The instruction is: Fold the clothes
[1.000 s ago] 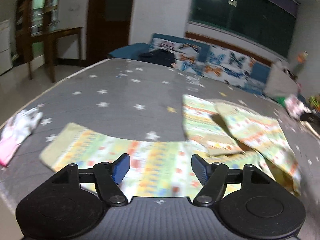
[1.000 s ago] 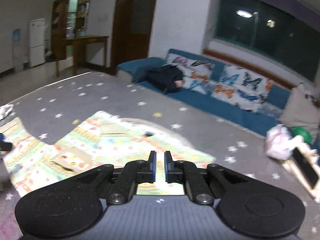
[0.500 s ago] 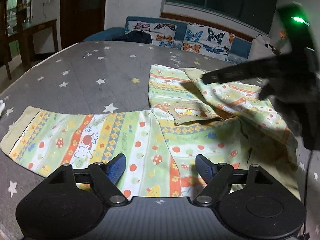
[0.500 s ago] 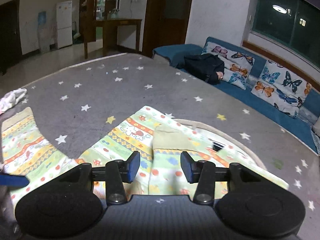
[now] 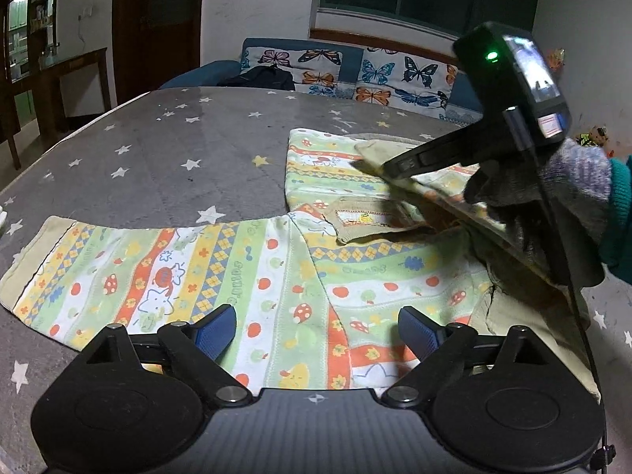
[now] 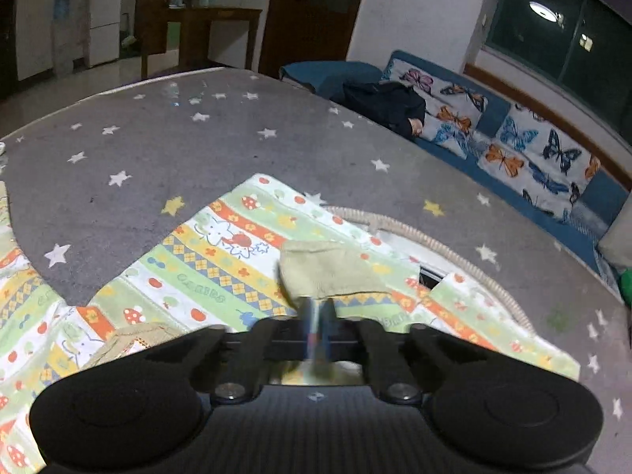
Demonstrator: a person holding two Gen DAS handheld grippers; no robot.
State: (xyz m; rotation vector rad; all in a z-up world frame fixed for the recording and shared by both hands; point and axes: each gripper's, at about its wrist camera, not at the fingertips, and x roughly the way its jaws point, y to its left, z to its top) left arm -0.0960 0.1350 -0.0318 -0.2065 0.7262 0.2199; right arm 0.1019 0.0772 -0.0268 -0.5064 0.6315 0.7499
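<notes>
Starry grey table (image 5: 166, 166): right gripper (image 6: 317, 318) pinching shirt (image 5: 252, 268)

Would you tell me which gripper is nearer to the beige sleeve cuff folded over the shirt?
Right. The right gripper is shut on the beige sleeve cuff; the left gripper, jaws opening, is over the shirt's near edge.

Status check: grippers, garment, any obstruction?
Left gripper opening, nothing between. Right gripper shut on beige cuff. Patterned top flat, sleeve lifted. Nothing in the way.

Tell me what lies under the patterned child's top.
Under the patterned child's top lies the grey star-print cover. The folded sleeve covers part of the top; anything beneath stays hidden.
</notes>
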